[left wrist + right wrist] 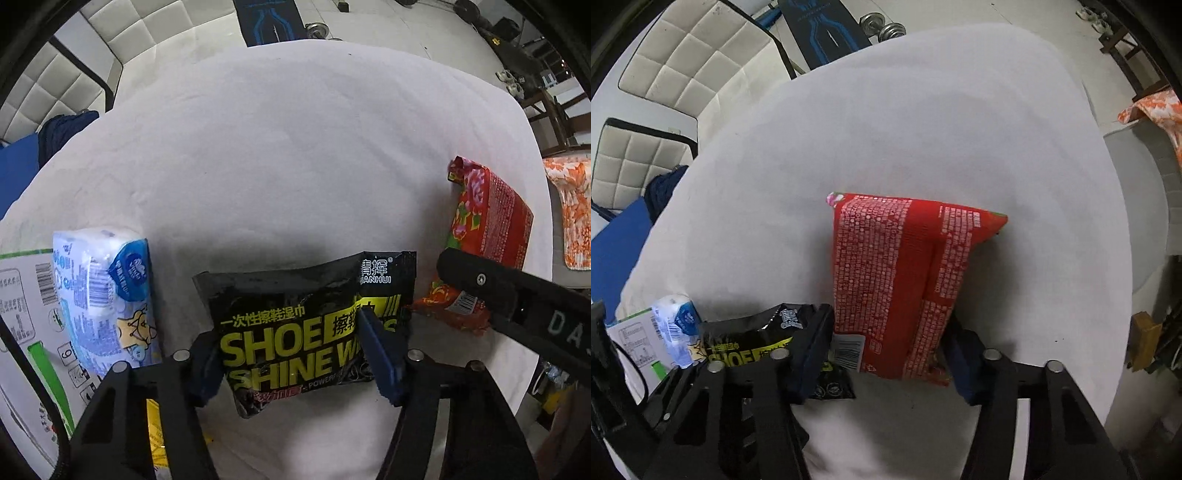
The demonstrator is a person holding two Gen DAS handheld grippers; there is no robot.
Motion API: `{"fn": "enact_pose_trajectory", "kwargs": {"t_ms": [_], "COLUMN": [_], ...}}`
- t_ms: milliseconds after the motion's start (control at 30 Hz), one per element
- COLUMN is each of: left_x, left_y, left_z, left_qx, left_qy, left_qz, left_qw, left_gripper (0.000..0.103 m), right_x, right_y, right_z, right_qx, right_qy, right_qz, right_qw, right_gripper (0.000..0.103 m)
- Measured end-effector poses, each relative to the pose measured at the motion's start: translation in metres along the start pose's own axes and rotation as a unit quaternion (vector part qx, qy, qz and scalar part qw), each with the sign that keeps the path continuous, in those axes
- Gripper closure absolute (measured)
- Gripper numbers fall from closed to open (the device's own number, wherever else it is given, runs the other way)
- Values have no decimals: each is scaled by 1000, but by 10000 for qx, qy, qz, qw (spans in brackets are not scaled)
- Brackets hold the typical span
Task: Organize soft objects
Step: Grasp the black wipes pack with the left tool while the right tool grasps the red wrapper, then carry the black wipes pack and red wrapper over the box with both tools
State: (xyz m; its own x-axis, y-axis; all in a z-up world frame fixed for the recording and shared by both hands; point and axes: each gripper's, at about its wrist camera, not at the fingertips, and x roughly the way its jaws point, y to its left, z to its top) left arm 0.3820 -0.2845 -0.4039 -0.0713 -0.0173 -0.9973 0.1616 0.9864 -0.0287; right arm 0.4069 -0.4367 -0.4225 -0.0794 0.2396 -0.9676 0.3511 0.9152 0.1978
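My left gripper (295,354) is shut on a black shoe shine wipes pack (306,328), its blue pads pinching the pack's two sides above the white cloth. The pack also shows in the right wrist view (753,343). My right gripper (886,350) is shut on a red flowered tissue pack (897,273), held upright by its near end. That red pack shows at the right in the left wrist view (487,229), with the right gripper's finger (480,280) against it. A blue and white tissue pack (103,291) lies to the left of the black pack.
A white cloth covers the round table (288,155). A white printed box (26,314) lies at the left edge beside the blue pack. White padded chairs (690,51) stand behind the table. Dumbbells (882,27) lie on the floor. An orange patterned cloth (1156,110) hangs at right.
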Motion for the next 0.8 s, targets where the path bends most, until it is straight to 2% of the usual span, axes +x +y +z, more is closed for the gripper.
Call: {"fn": "enact_pose_trajectory", "kwargs": {"t_ms": [200, 500, 633, 733, 800], "left_x": [-18, -47, -55, -45, -27], "left_y": [8, 23, 33, 31, 30], "left_z": [-21, -53, -54, -53, -37], "left_qx": [53, -168, -167, -53, -109], "left_qy": [-90, -261, -276, -60, 159], "left_qz": [42, -291, -340, -462, -451], "left_qw": [9999, 9991, 9989, 9989, 9988], "left_gripper": [47, 55, 60, 57, 42], "right_x": [-1, -13, -18, -24, -25], "right_y": [3, -4, -10, -11, -9], "right_z": [-7, -40, -53, -61, -66], "right_qx": [-197, -527, -566, -557, -574], "right_qy": [4, -17, -71, -118, -133], "right_qz": [-167, -261, -255, -234, -244], "right_qw": [9997, 9983, 9980, 9981, 9980], "right_gripper": [54, 55, 55, 55, 55]}}
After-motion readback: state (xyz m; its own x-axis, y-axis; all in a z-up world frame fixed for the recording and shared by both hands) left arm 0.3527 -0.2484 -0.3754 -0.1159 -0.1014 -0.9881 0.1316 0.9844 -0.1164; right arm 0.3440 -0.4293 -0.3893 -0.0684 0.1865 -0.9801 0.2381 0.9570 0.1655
